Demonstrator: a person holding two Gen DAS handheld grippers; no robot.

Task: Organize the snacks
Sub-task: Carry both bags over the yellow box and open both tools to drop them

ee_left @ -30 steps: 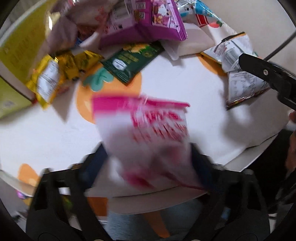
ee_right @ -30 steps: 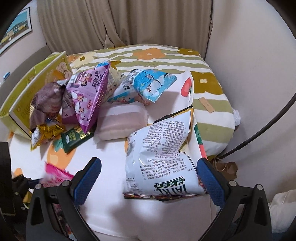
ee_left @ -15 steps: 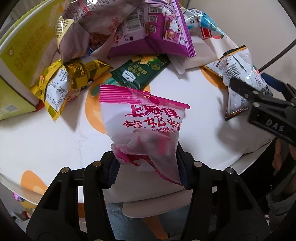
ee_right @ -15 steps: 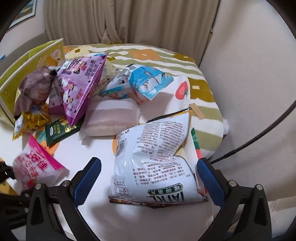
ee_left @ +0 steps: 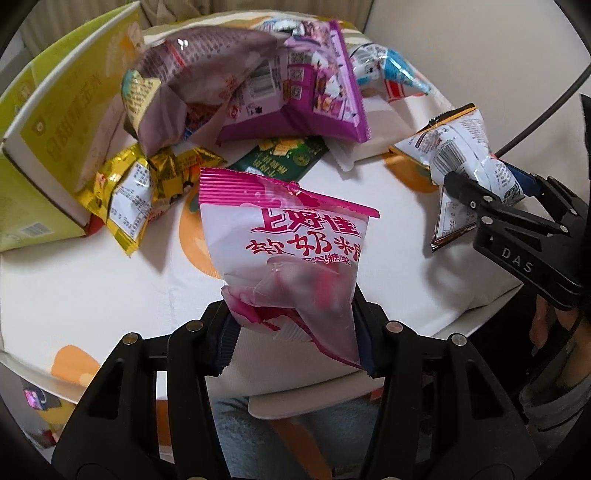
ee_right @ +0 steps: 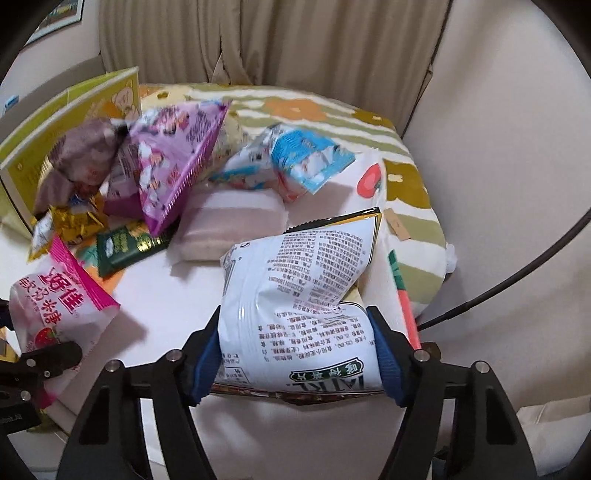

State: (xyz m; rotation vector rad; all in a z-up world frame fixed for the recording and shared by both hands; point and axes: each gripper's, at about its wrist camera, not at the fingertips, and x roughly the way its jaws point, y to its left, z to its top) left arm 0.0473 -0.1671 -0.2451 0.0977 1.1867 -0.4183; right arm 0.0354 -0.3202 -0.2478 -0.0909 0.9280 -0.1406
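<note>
Left wrist view: we judge the pink candy bag [ee_left: 284, 254], clamped low in the left gripper [ee_left: 291, 332] jaws, light and crinkly, as is the white chip bag [ee_right: 299, 314] on which the right gripper [ee_right: 295, 354] jaws have just been closing and now pinch its sides.

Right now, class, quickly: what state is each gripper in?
Left gripper: shut on the pink-and-white plastic candy bag.
Right gripper: jaws just closed onto the white printed chip bag.

Tablecloth [ee_right: 155, 306]: white with orange and green shapes, spread across the lower middle of the right wrist view.
Curtain [ee_right: 258, 40]: beige, pleated, along the top.
Wall [ee_right: 509, 147]: plain cream, right side.
Framed picture [ee_right: 55, 14]: upper left corner, mostly cut off.
Black cable [ee_right: 517, 280]: curving along the right edge.
Striped floral cover [ee_right: 413, 236]: green and orange, draped at upper right.
</note>
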